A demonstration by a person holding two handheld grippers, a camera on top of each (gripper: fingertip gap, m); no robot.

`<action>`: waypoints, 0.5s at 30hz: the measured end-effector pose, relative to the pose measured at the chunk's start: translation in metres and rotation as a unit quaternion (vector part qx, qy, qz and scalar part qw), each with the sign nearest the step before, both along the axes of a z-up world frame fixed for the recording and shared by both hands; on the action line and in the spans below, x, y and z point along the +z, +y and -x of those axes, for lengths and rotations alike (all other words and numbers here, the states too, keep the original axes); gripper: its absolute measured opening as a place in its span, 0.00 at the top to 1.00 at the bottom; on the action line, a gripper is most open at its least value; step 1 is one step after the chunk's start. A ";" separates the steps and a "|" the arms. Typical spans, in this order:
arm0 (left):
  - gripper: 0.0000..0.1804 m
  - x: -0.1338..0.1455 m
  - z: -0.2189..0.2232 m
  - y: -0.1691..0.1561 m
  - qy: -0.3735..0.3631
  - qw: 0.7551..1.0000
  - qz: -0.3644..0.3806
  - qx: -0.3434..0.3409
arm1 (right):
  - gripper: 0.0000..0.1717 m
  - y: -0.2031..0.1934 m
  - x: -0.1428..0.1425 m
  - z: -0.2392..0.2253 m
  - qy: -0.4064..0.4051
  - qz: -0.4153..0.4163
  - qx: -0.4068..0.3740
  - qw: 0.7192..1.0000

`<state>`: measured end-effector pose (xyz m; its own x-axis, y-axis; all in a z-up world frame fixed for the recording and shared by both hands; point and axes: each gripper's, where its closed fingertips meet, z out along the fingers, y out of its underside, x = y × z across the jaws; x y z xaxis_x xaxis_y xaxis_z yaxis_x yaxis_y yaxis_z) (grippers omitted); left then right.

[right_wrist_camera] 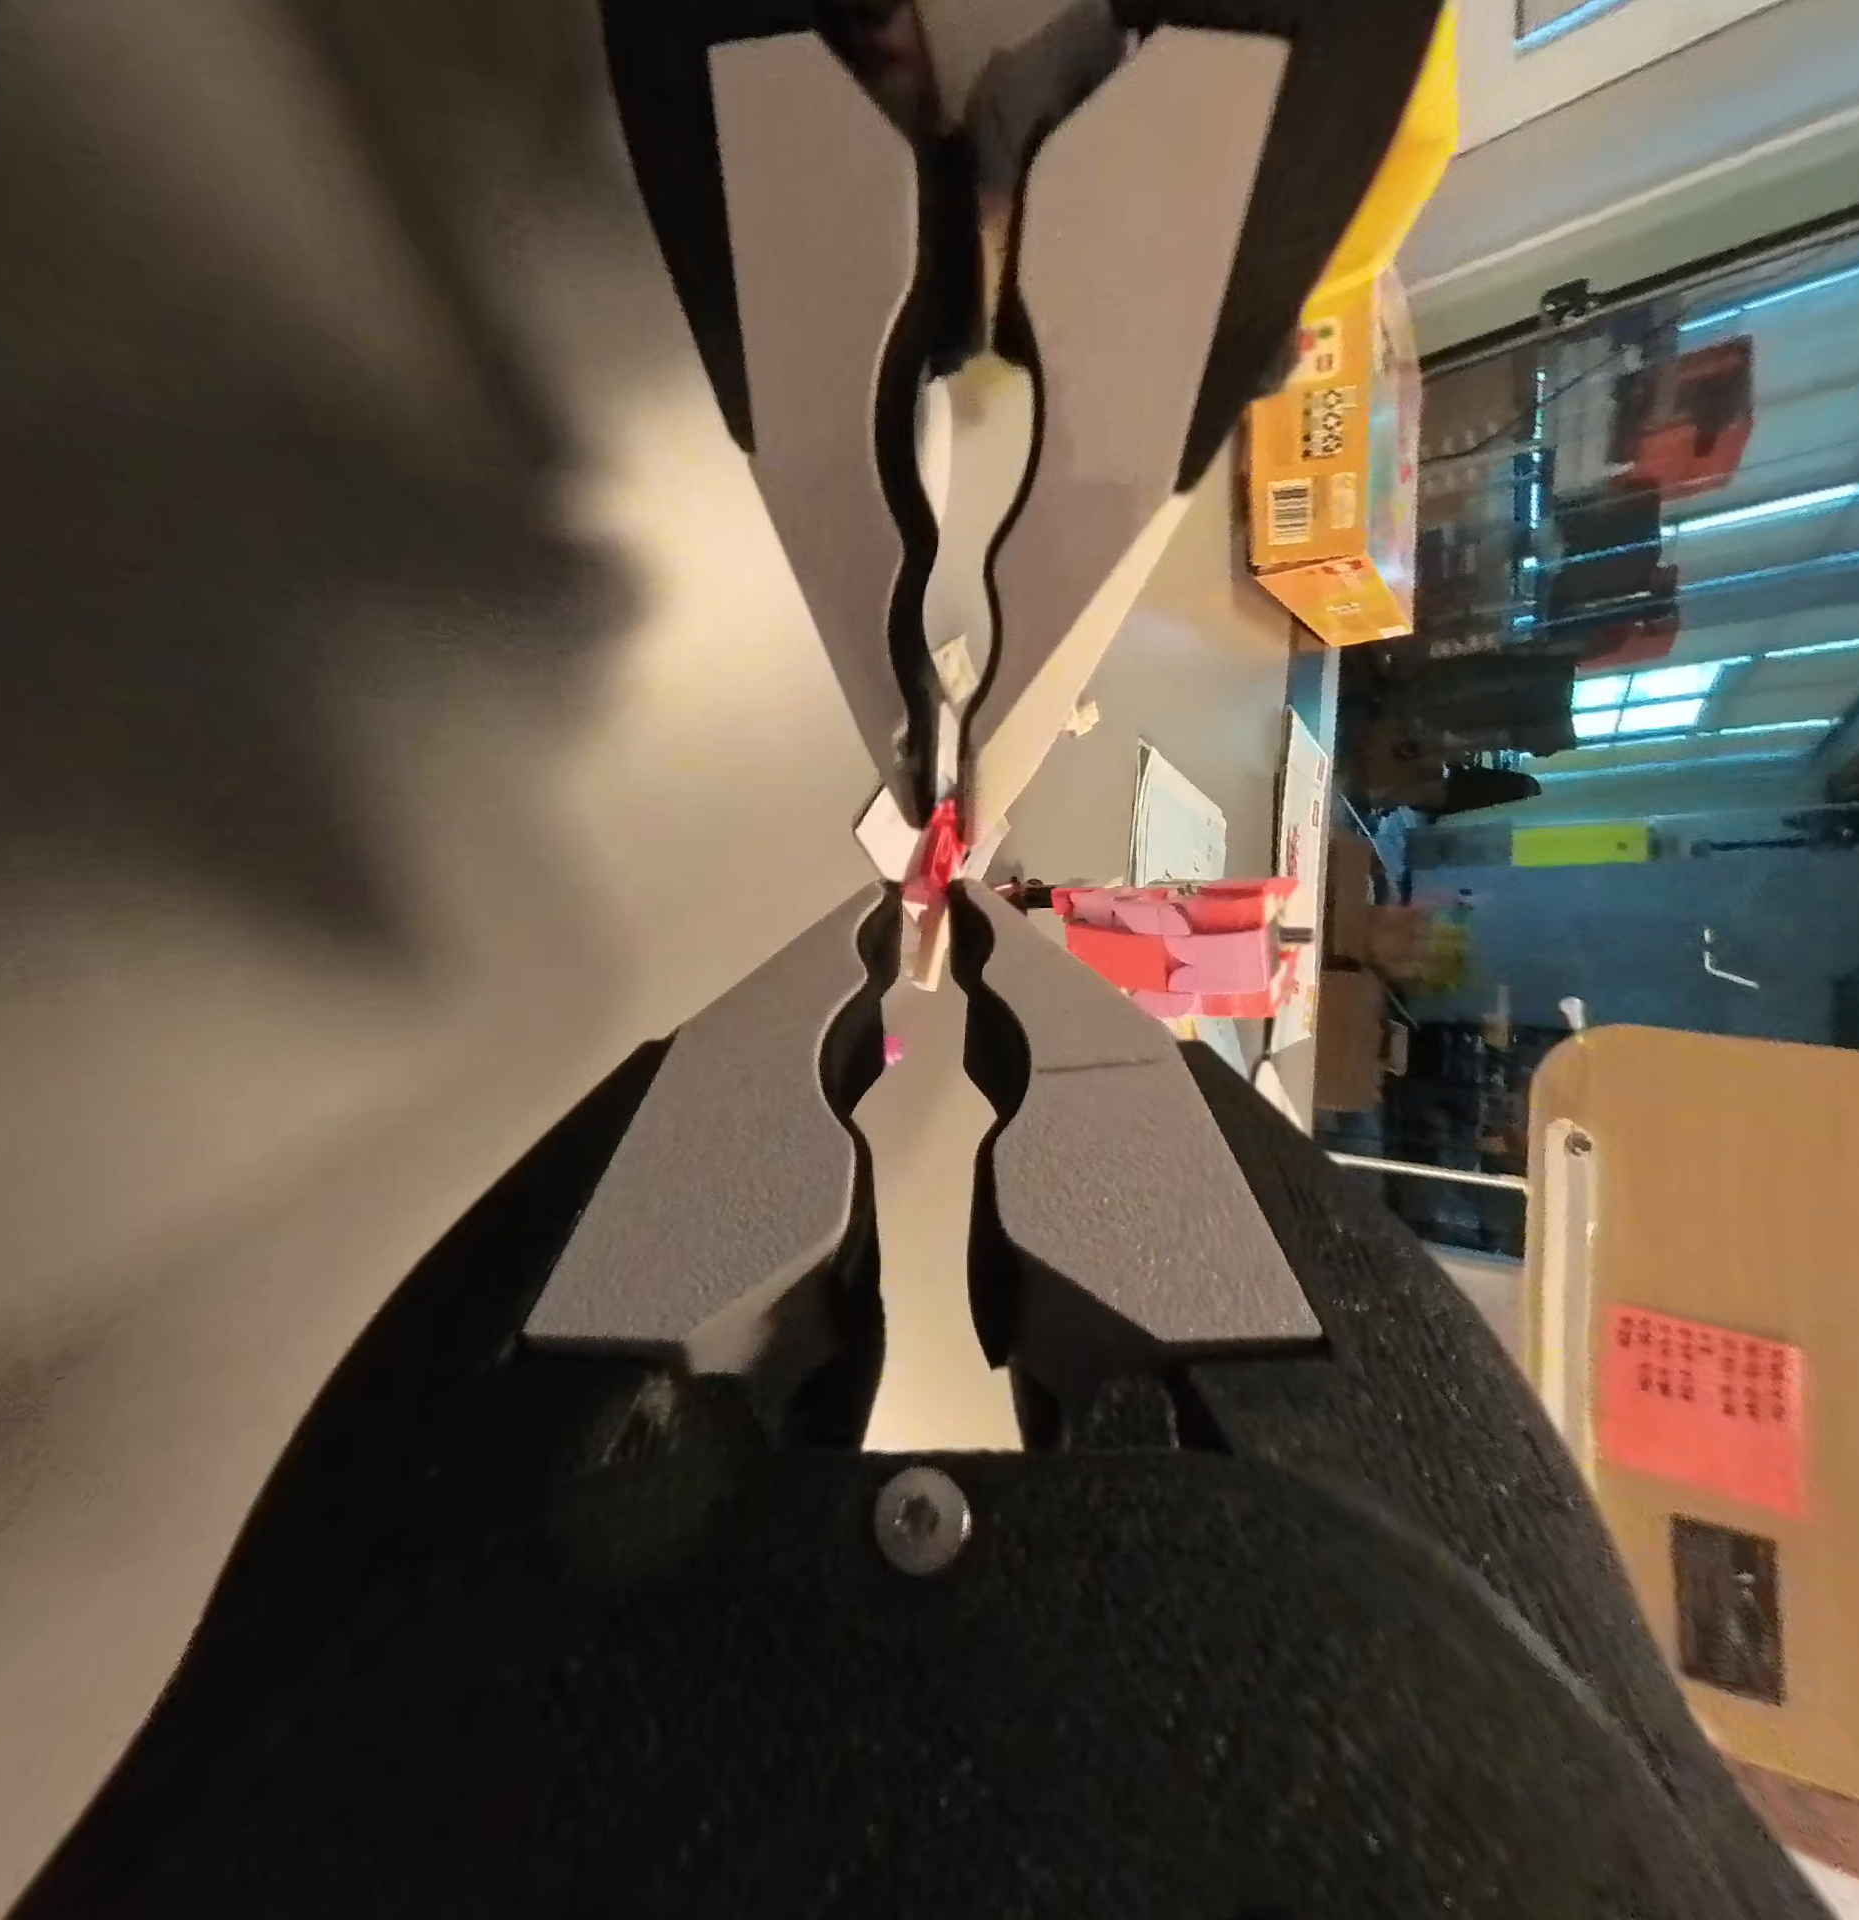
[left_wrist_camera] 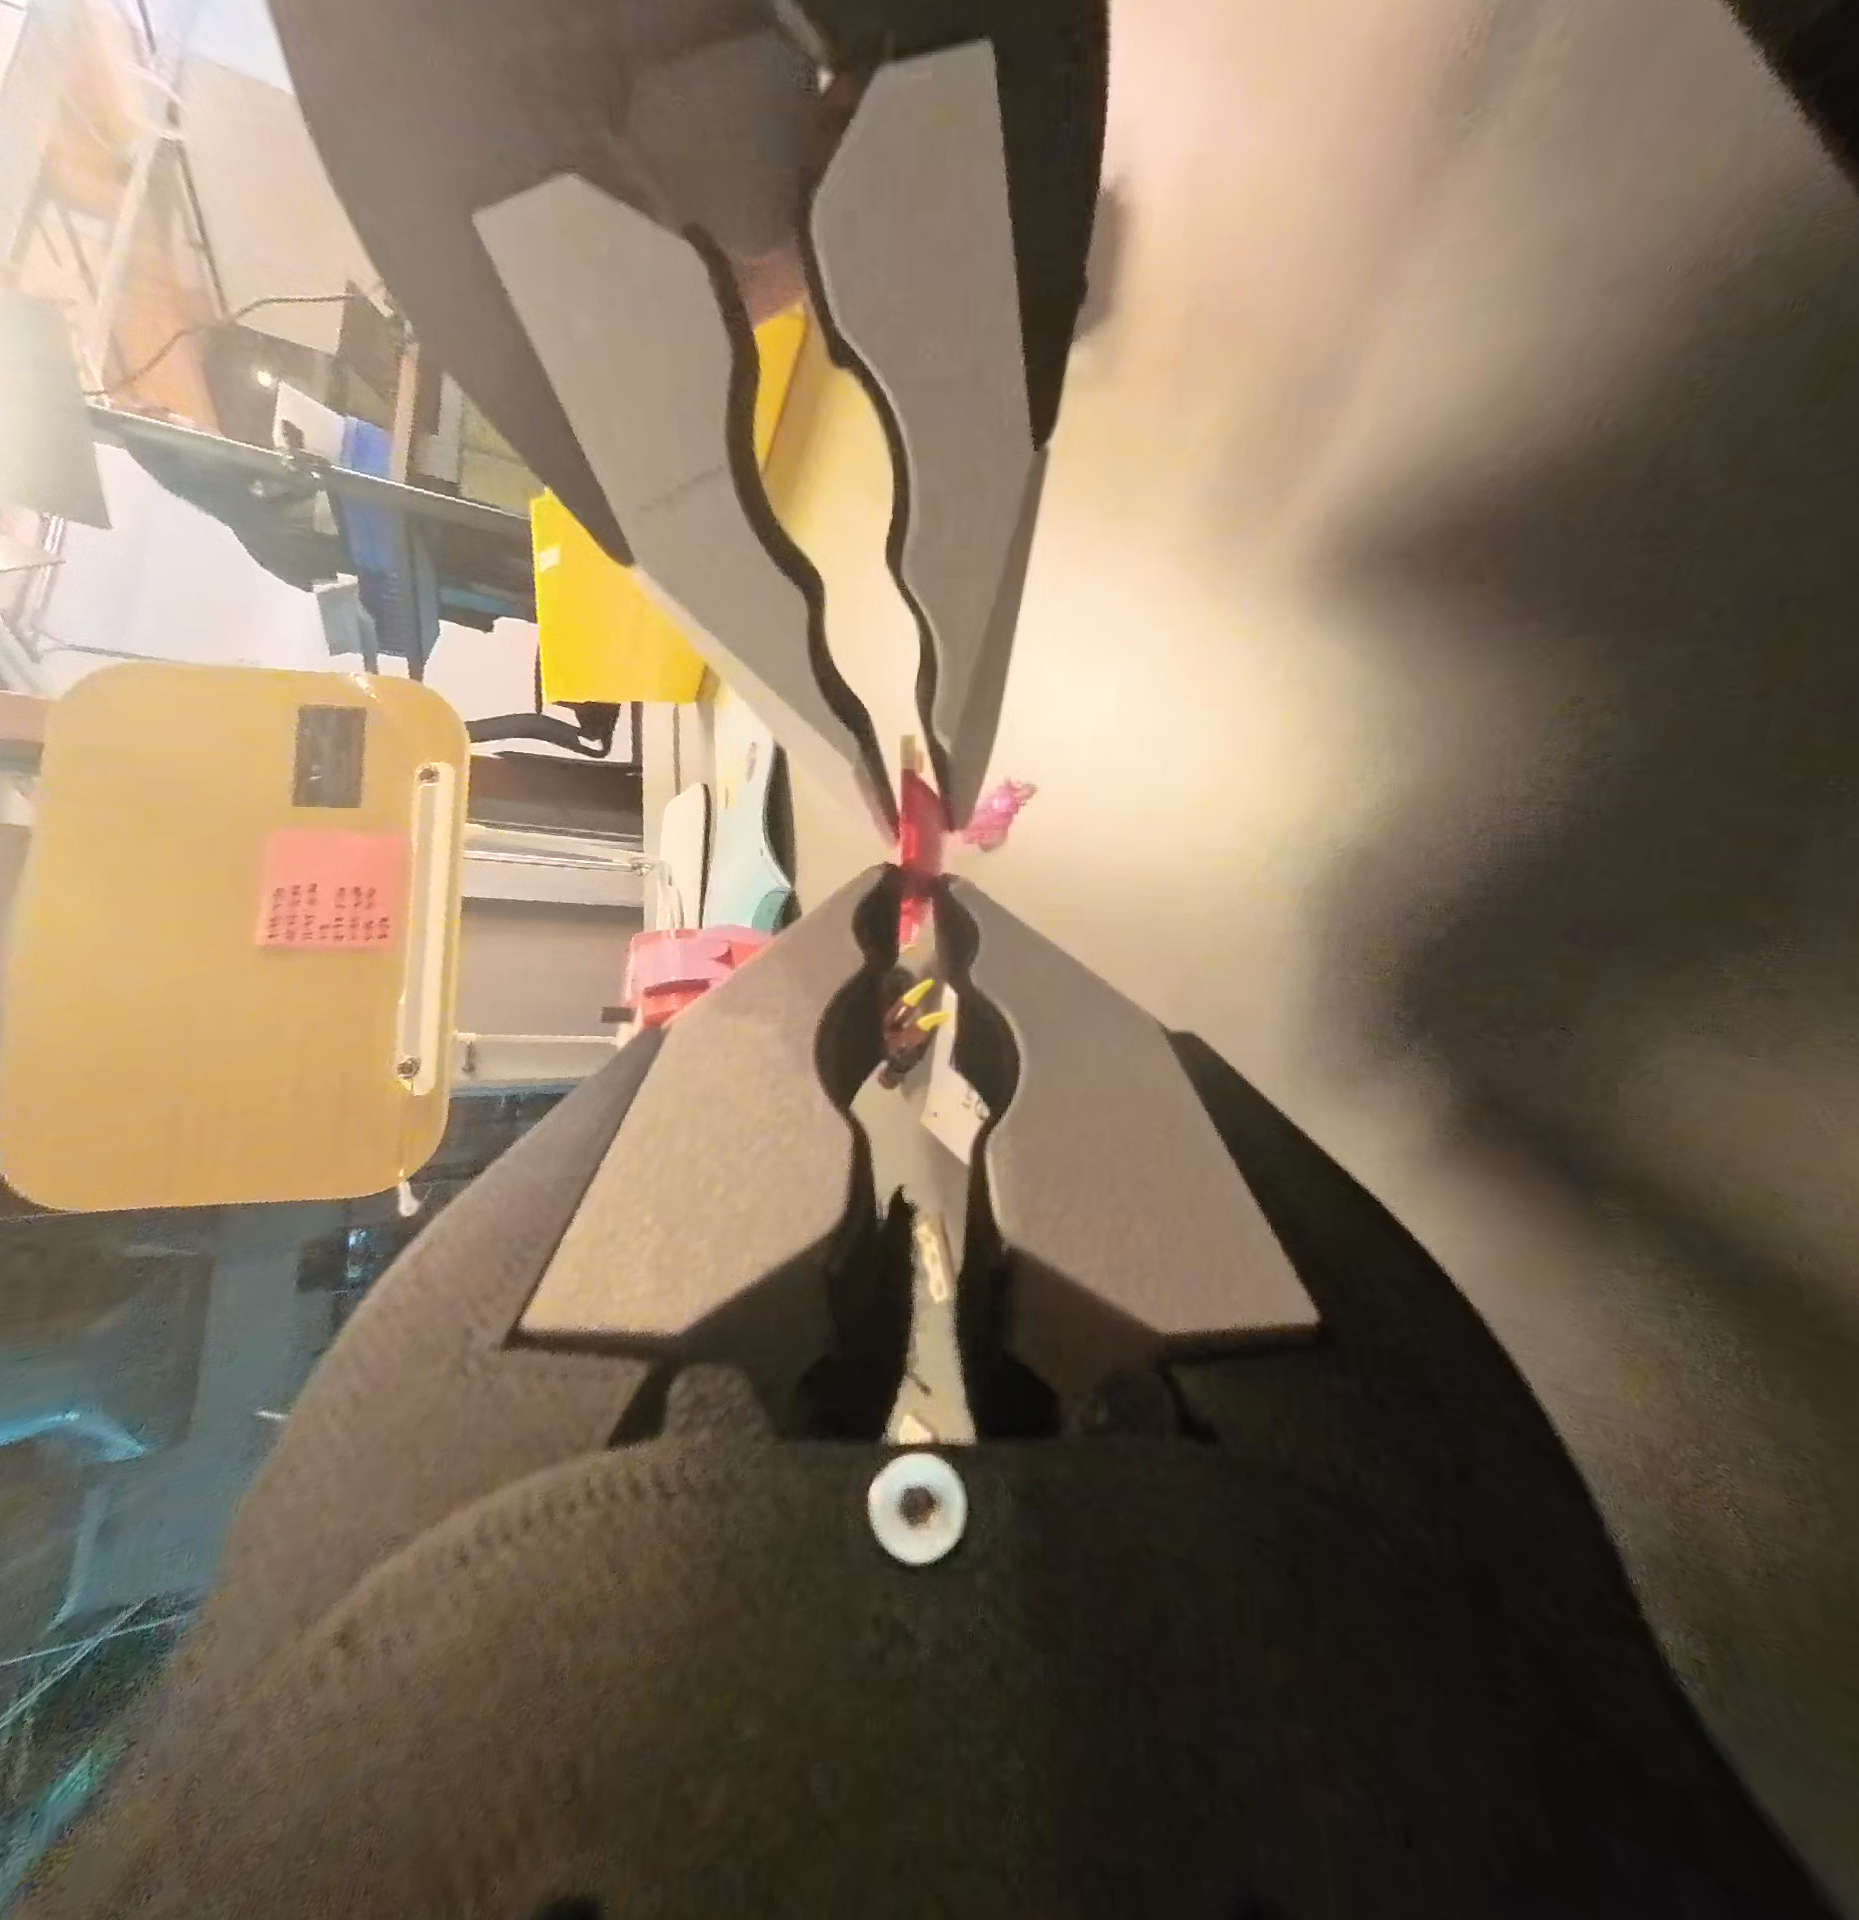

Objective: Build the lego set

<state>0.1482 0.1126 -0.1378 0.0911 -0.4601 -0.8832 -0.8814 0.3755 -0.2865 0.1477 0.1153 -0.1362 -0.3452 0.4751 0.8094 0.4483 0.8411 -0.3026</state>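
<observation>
— Left gripper (left_wrist_camera: 912, 888)?
— Clamped on a translucent red piece (left_wrist_camera: 920, 831), above the pale table (left_wrist_camera: 1268, 727).
— Right gripper (right_wrist_camera: 930, 896)?
— Pinching a cream piece (right_wrist_camera: 927, 951) that joins it — the pink-red model (right_wrist_camera: 1174, 945) stands beside.

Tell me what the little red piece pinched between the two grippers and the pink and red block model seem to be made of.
Red piece: likely translucent glossy plastic; it glows and glints.
Block model: likely hard opaque plastic, matte to satin; flat, sharp-edged bricks in even colours.
</observation>
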 end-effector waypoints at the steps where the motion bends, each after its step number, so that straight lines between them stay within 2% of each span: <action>1: 0.98 0.001 0.000 0.000 0.000 1.000 -0.006 0.002 | 0.96 0.000 0.002 0.000 0.010 0.008 -0.003 1.000; 5: 0.98 0.000 0.004 0.003 0.018 0.999 -0.027 0.011 | 0.85 0.001 0.007 -0.003 0.029 0.051 -0.020 0.998; 9: 0.98 0.001 0.002 0.004 0.006 1.000 -0.019 0.011 | 0.80 0.004 0.003 -0.004 0.023 0.054 -0.032 0.998; 12: 0.98 0.002 0.002 0.004 -0.003 1.000 -0.016 0.011 | 0.81 0.002 -0.003 0.000 0.021 0.050 -0.033 0.998; 15: 0.98 0.004 0.000 0.002 -0.009 1.000 -0.018 0.004 | 0.87 0.004 -0.005 0.005 0.029 0.034 -0.040 0.998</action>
<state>0.1487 0.1142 -0.1337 0.1106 -0.4280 -0.8970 -0.8794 0.3784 -0.2890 0.1430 0.1197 -0.1407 -0.2575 0.5545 0.7913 0.4943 0.7793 -0.3852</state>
